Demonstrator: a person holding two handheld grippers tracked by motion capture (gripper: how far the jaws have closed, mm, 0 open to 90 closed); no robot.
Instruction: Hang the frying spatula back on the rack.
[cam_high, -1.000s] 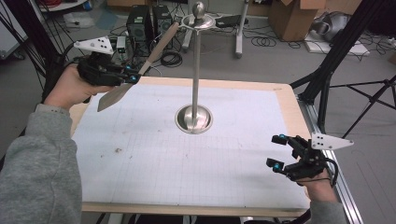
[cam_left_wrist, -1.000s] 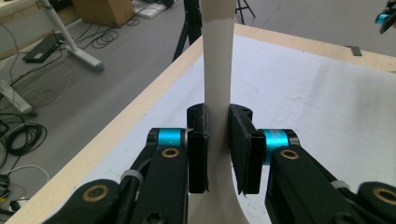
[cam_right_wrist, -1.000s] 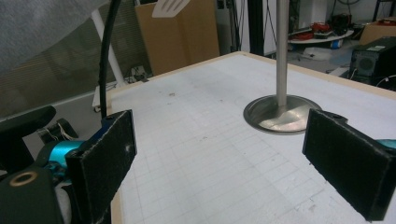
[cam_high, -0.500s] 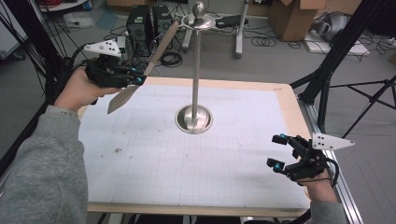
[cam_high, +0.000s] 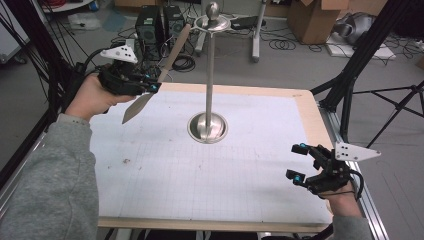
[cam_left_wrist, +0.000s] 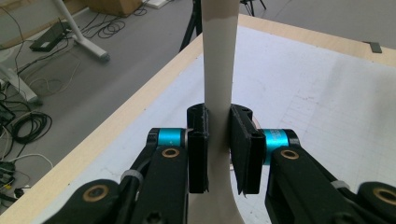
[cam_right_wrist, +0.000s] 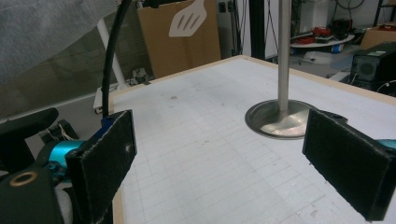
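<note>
Here the step in hand looks like hanging the slotted spatula (cam_high: 152, 77) on the metal stand (cam_high: 209, 75) at the middle of the table (cam_high: 310, 107). Next, I think, its handle end must meet the top ring. The left gripper (cam_high: 150, 86) clamps the handle, in the air above the table's far left corner. The right gripper (cam_high: 298, 164) rests wide, empty.

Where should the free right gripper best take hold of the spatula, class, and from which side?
Probably the bare handle above the left gripper, coming from the stand side. The spatula tilts up toward the stand, its mid-handle sits clamped, and its flat blade hangs low, so the long narrow upper handle suits the open fingers.
</note>
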